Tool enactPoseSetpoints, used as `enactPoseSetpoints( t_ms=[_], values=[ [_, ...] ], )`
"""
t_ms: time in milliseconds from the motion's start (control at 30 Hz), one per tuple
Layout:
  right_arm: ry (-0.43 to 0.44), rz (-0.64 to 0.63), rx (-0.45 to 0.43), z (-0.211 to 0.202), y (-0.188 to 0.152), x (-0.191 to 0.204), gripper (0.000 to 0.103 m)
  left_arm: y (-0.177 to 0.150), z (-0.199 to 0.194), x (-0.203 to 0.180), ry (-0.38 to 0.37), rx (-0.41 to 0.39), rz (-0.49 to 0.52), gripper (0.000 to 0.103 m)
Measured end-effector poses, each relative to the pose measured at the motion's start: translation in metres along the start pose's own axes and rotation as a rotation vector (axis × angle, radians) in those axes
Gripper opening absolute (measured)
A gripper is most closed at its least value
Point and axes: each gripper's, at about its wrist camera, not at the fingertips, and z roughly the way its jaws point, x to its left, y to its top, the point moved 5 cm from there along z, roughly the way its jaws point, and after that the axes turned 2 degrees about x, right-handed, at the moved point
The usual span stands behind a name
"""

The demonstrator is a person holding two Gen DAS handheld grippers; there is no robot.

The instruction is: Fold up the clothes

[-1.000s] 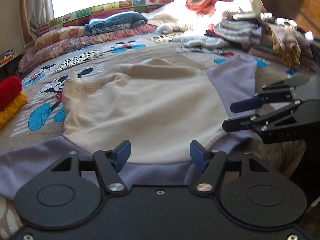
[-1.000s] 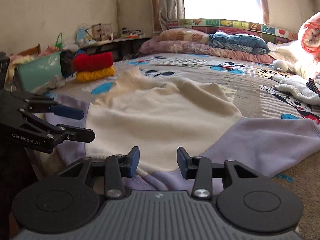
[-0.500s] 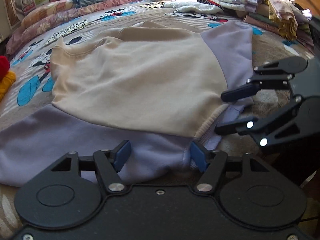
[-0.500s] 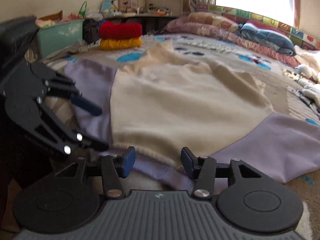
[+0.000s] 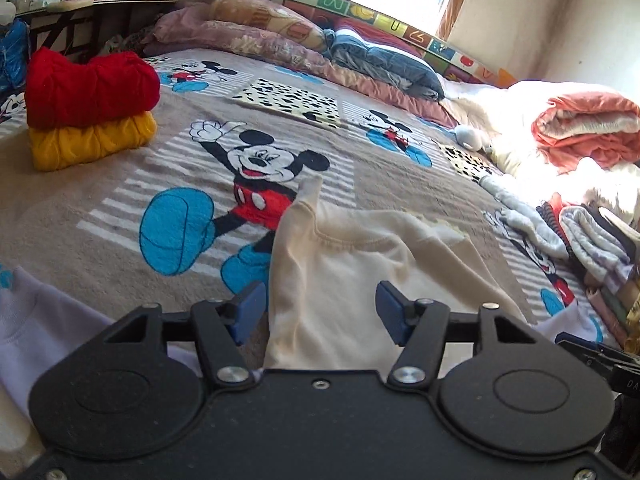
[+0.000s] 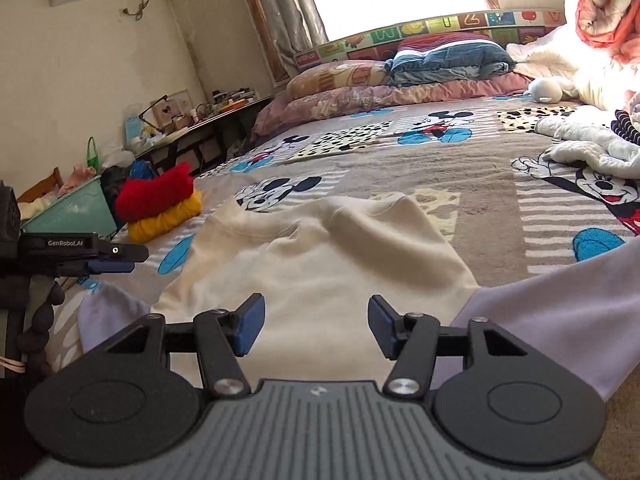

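The cream sweatshirt with lilac sleeves (image 6: 320, 264) lay spread on the bed (image 6: 480, 184), over its cartoon-mouse blanket. Its neckline pointed toward twelve o'clock from both cameras and its hem ran under the two claws at six. The long axis of its body therefore ran six to twelve, and the sleeves went out crosswise: one lilac sleeve (image 6: 568, 312) toward three o'clock in the right wrist view, the other (image 5: 48, 320) toward nine in the left wrist view.

The right claw (image 6: 316, 326) hung over the lower middle of the cream body with its blue pads set wide apart and nothing between them. The left claw (image 5: 320, 312) was likewise spread and empty, and the garment's left edge ran up from between its pads. In the right view, the left claw showed at nine o'clock, side-on, so its gap there could not be read with certainty.

Each sleeve lay nearer to the claw on its own side. A fold across the body would probably bring each sleeve in toward the six-to-twelve line. The neckline looked rumpled, with a raised ridge across the chest. Whether any fold had been made in the hidden lower part could not be told.

Farther out, a red and a yellow folded garment (image 5: 88, 108) sat stacked at ten o'clock in the left view. A heap of loose laundry (image 5: 592, 240) lay at three o'clock.
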Motion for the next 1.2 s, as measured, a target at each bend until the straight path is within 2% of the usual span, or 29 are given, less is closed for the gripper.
enactPoseSetpoints(
  t_ms=[133,267,467,600,633,733,800,833,900,967,1000,1033,1133,1200],
  values=[
    [-0.004,0.073,0.003,0.034,0.043,-0.035,0.058,0.029,0.03,0.021,-0.014,0.006,-0.076,0.057],
    [-0.023,0.091,0.054,0.077,0.075,-0.061,0.059,0.042,0.061,0.036,-0.052,0.047,-0.13,0.056],
    [-0.009,0.169,0.136,0.138,0.092,-0.094,0.063,0.043,0.09,0.042,-0.126,0.099,-0.151,0.048],
    [0.03,0.302,0.177,0.172,0.09,-0.116,0.062,0.043,0.105,0.043,-0.152,0.129,-0.137,0.042],
    [0.036,0.321,0.183,0.176,0.09,-0.118,0.06,0.043,0.109,0.044,-0.159,0.137,-0.138,0.036],
    [0.096,0.352,0.193,0.191,0.091,-0.119,0.046,0.044,0.12,0.046,-0.189,0.158,-0.148,0.034],
    [0.15,0.364,0.21,0.201,0.089,-0.116,0.014,0.043,0.126,0.047,-0.221,0.173,-0.177,0.029],
    [0.177,0.37,0.218,0.205,0.089,-0.114,0.01,0.043,0.128,0.049,-0.234,0.178,-0.202,0.019],
    [0.193,0.375,0.151,0.197,0.094,-0.115,0.01,0.042,0.129,0.061,-0.301,0.179,-0.322,0.011],
    [0.205,0.378,0.074,0.187,0.099,-0.117,0.009,0.041,0.128,0.08,-0.396,0.172,-0.497,0.008],
    [0.211,0.379,0.035,0.182,0.102,-0.117,0.009,0.04,0.13,0.087,-0.41,0.171,-0.539,0.008],
    [0.171,0.351,0.021,0.181,0.1,-0.118,0.009,0.037,0.134,0.092,-0.405,0.181,-0.569,0.008],
    [0.082,0.329,0.102,0.196,0.094,-0.132,0.009,0.022,0.151,0.11,-0.388,0.244,-0.697,0.008],
    [0.061,0.326,0.124,0.204,0.09,-0.133,0.009,0.022,0.15,0.112,-0.395,0.249,-0.718,0.008]
  ],
)
